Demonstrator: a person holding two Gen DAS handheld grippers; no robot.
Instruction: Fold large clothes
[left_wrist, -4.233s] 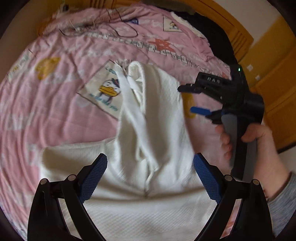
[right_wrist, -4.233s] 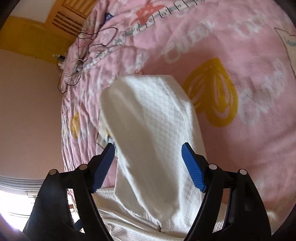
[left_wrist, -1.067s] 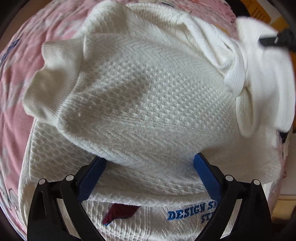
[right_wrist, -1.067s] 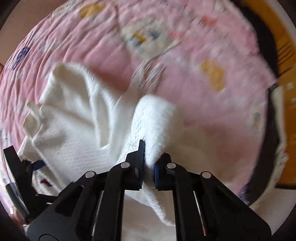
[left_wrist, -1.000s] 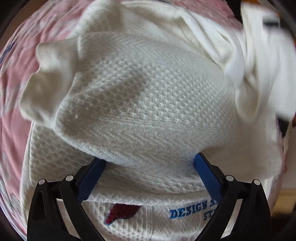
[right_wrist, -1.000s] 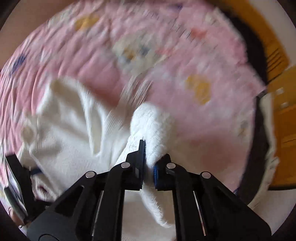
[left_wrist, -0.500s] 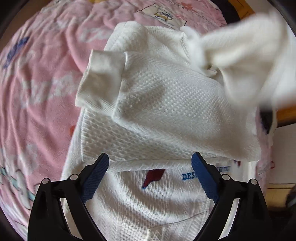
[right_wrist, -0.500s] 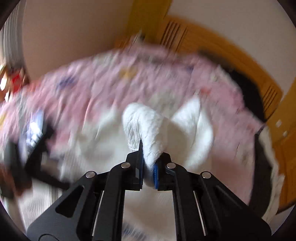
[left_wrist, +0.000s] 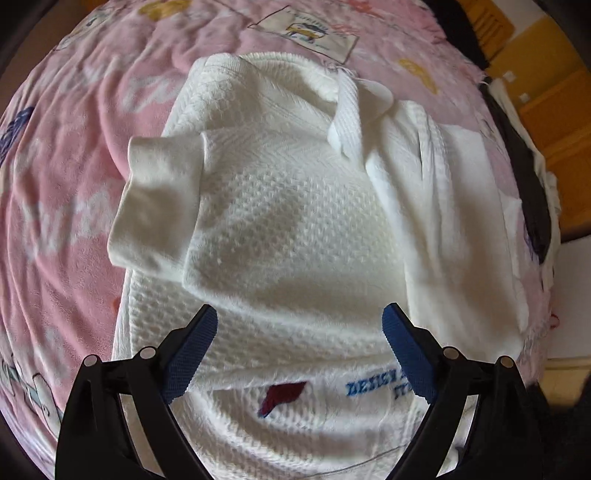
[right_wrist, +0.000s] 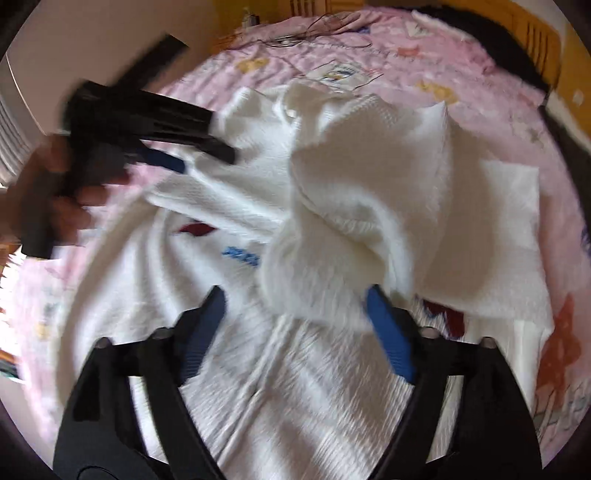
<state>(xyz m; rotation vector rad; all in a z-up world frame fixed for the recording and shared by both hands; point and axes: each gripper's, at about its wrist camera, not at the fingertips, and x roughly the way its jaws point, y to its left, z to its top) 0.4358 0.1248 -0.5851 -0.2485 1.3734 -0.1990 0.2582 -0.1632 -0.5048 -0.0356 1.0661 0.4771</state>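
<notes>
The white sweater (left_wrist: 288, 229) lies on the pink bedspread (left_wrist: 62, 206) of the bed, body flat, both sleeves brought in across the chest. The left sleeve cuff (left_wrist: 159, 199) rests folded over the front; the right sleeve (right_wrist: 332, 236) is bunched in a loose hump and not yet flat.

Right gripper (right_wrist: 295, 328): its fingers are opening, with the end of the sleeve between the pads but no longer pinched. Left gripper (left_wrist: 299, 350): fingers spread wide, hovering above the sweater near the blue lettering (left_wrist: 373, 386), holding nothing.

Likely faults from this state:

- Sleeve springback — the thick waffle knit is released while humped, so it may roll off the chest towards the bed and undo the fold.
- Snagging — a pad ridge may catch the knit as the right gripper withdraws and drag the sleeve along.
- Uneven stack — both sleeves overlap near the collar (left_wrist: 343, 107); folding the hem up over this bulk would probably give a lopsided bundle.
- Collision — in the right wrist view the two grippers work near each other over the same garment.
</notes>
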